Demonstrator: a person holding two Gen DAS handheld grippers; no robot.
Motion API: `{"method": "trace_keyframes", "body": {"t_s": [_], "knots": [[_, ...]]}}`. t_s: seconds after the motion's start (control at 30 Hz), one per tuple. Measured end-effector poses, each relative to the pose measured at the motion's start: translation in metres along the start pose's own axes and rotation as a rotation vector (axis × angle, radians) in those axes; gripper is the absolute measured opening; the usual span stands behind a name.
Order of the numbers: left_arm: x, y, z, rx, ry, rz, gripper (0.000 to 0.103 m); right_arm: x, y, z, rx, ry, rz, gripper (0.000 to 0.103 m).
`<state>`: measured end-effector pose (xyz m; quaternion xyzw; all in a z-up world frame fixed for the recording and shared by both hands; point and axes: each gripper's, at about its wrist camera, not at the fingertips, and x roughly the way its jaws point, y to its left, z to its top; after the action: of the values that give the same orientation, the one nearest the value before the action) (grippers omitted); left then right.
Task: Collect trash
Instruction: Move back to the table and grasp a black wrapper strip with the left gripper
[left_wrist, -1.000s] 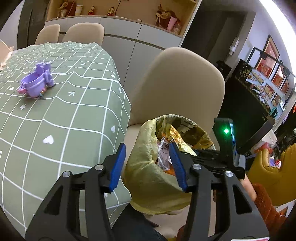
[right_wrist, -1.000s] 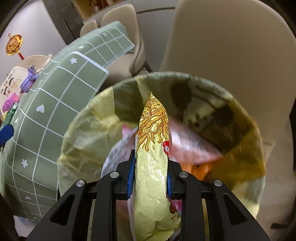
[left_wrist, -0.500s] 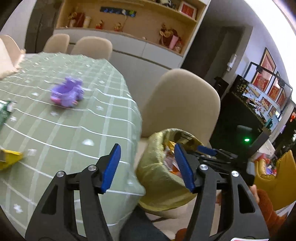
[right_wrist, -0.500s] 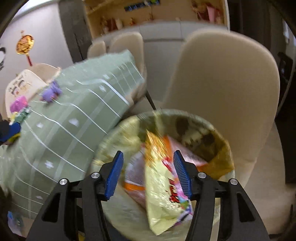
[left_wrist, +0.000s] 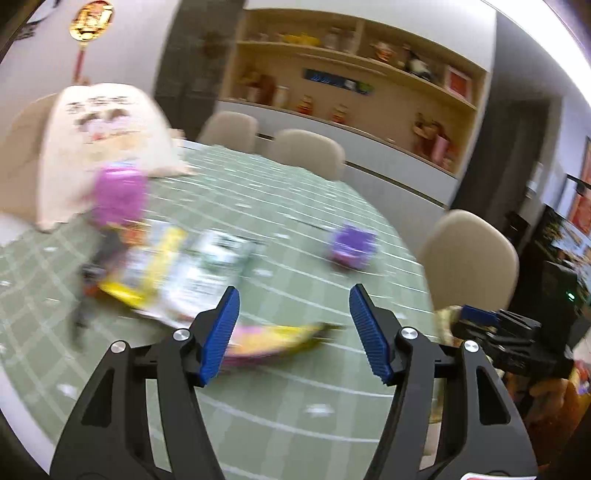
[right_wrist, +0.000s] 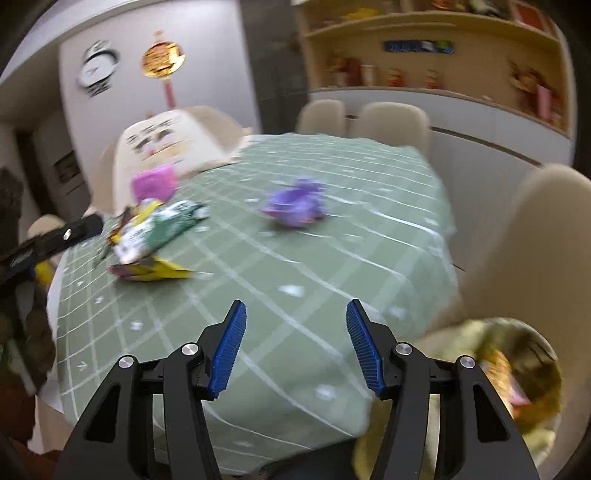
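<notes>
The wrappers (right_wrist: 147, 236) lie on the table (right_wrist: 332, 258). The bag the right gripper (right_wrist: 295, 347) held a second ago now sits in the bin (right_wrist: 517, 369). Both grippers, left (left_wrist: 293, 332) too, are wide open and empty, turned back toward the pile.

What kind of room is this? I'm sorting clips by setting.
Probably a home dining room: a table under a green checked cloth, beige chairs around it, and a shelf of ornaments.

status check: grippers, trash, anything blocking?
Left gripper and right gripper open, empty. Wrappers on table; trash bin at right. Purple toy beside them, path clear.
</notes>
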<state>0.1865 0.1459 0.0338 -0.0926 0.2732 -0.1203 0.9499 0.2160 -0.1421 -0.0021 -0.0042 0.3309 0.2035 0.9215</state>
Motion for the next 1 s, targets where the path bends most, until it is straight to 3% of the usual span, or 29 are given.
{"method": "trace_keyframes", "body": {"t_s": [0.23, 0.33, 0.47, 0.6, 0.7, 1.0], "knots": [[0.006, 0.109, 0.016, -0.061, 0.032, 0.154, 0.059, 0.035, 0.044, 0.002, -0.049, 0.027, 0.034, 0.054], [0.026, 0.150, 0.016, -0.117, 0.110, 0.194, 0.059, 0.051, 0.049, 0.003, -0.033, 0.052, 0.041, 0.054], [0.053, 0.182, 0.015, -0.217, 0.217, 0.191, 0.058, 0.068, 0.055, 0.006, -0.020, 0.080, 0.041, 0.054], [0.070, 0.188, 0.023, -0.212, 0.255, 0.220, 0.057, 0.074, 0.065, 0.008, -0.041, 0.092, 0.047, 0.054], [0.078, 0.185, 0.025, -0.187, 0.269, 0.219, 0.031, 0.073, 0.075, 0.010, -0.083, 0.082, 0.035, 0.054], [0.047, 0.145, 0.010, -0.115, 0.222, 0.105, 0.031, 0.069, 0.104, 0.034, -0.166, 0.041, 0.131, 0.054]]}}
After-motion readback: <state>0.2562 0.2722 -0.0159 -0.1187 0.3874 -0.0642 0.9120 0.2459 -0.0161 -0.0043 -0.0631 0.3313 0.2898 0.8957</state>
